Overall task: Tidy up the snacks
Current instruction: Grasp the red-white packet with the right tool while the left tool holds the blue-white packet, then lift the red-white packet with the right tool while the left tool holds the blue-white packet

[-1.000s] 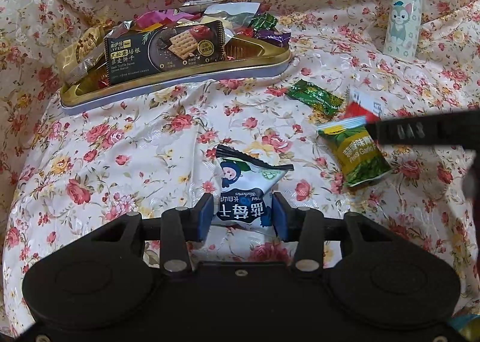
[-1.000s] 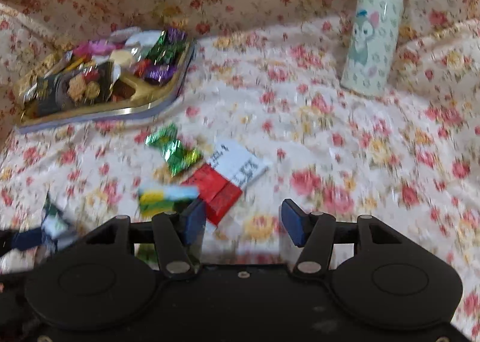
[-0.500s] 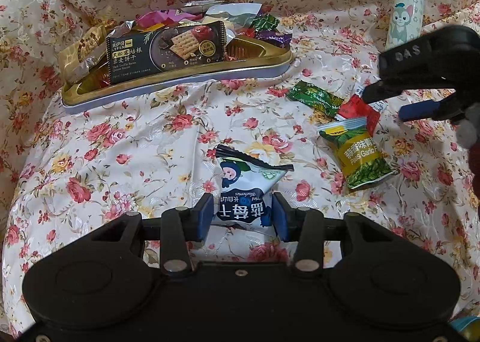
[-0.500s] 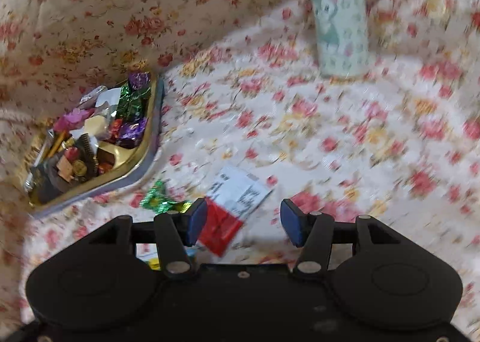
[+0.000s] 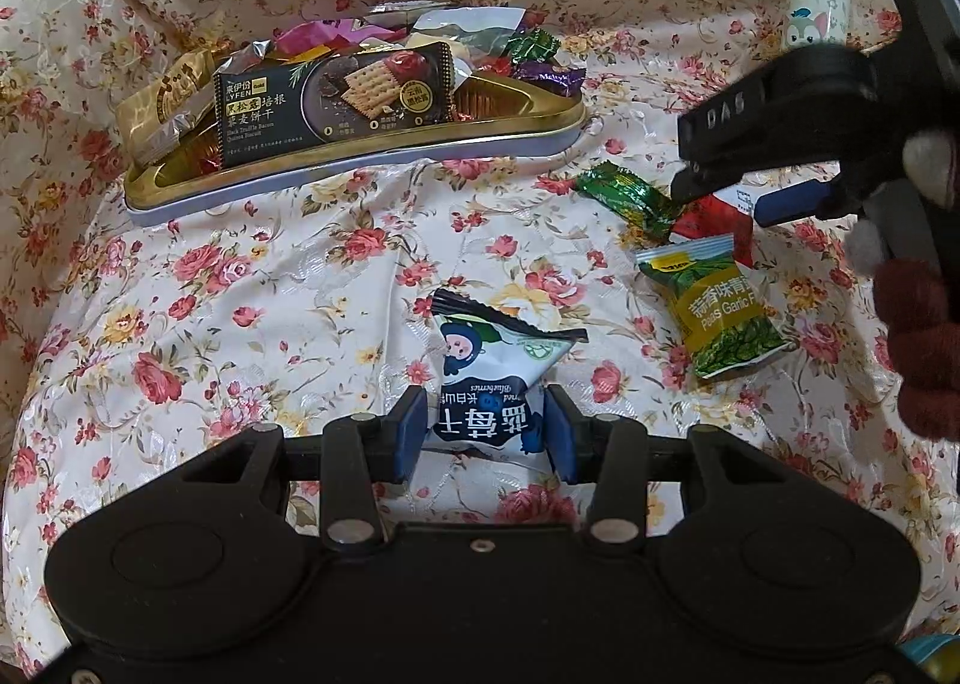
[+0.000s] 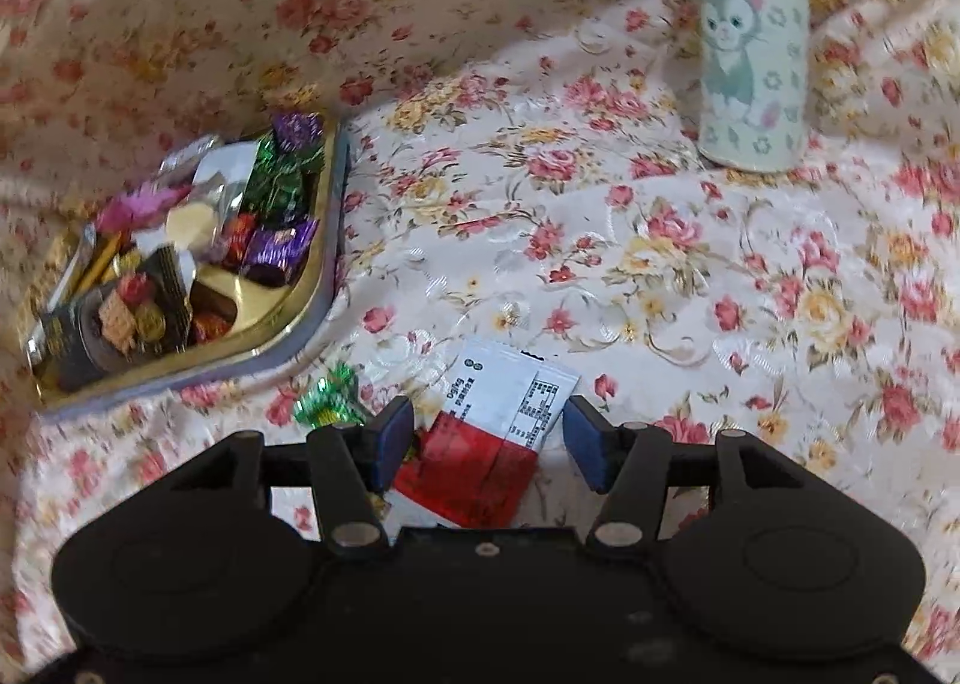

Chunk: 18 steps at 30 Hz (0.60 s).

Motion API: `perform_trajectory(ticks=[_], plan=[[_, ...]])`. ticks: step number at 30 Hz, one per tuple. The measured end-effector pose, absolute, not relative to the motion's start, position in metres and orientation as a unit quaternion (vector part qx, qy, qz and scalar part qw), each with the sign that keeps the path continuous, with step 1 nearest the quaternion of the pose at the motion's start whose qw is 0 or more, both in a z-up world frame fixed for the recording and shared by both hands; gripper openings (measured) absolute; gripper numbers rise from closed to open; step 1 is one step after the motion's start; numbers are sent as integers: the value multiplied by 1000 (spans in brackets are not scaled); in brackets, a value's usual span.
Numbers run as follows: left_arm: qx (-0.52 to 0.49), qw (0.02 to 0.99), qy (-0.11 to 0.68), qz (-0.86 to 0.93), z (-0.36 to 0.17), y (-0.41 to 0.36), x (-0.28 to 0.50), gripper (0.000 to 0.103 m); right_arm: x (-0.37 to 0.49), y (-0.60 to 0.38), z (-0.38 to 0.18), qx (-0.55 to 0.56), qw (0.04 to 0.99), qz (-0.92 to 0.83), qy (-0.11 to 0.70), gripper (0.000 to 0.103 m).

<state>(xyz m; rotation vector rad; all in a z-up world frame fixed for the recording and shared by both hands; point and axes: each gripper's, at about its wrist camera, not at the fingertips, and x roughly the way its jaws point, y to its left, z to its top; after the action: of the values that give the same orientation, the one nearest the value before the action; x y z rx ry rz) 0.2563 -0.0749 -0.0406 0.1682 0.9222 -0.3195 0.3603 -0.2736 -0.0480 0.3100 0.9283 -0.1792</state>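
Honestly we're about halfway by the look of it: the shallow gold metal tray with a bluish outer wall (image 5: 360, 177) already carries a heap of wrapped sweets, with a long black glossy cracker packet (image 5: 333, 99) propped along its near rim and a gold foil pouch (image 5: 159, 108) at its left end. Four snacks are still loose on the flowered, slightly shiny cloth covering the desk (image 5: 210, 294). Our left gripper (image 5: 485, 432) has its blue pads on either side of the white and blue puffy blueberry packet (image 5: 489, 366), pads against the crinkly film, so it looks pinched but not lifted yet. Our right gripper (image 6: 487, 441) is spread wide and hovers over the flat red and white sachet (image 6: 492, 432), touching nothing as far as we can tell. Just left of it lies the small green foil candy (image 6: 327, 402), twisted and shiny, and the left view shows the green and yellow pillow-shaped pea packet (image 5: 717, 309) near that sachet. The pale cartoon-print bottle (image 6: 750, 42) stands upright, well apart at the back. So four to go, all light, slippery film.
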Motion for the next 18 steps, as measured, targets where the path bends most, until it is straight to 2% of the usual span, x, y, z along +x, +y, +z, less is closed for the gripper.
perform_trajectory(ticks=[2, 4, 18], plan=[[81, 880, 443, -153, -40, -75, 257, 52, 357, -269, -49, 118, 886, -79, 440, 53], [81, 880, 443, -153, -41, -75, 257, 52, 351, -268, -50, 94, 892, -73, 435, 39], [80, 880, 444, -148, -40, -76, 256, 52, 261, -283, -51, 48, 906, -52, 417, 37]])
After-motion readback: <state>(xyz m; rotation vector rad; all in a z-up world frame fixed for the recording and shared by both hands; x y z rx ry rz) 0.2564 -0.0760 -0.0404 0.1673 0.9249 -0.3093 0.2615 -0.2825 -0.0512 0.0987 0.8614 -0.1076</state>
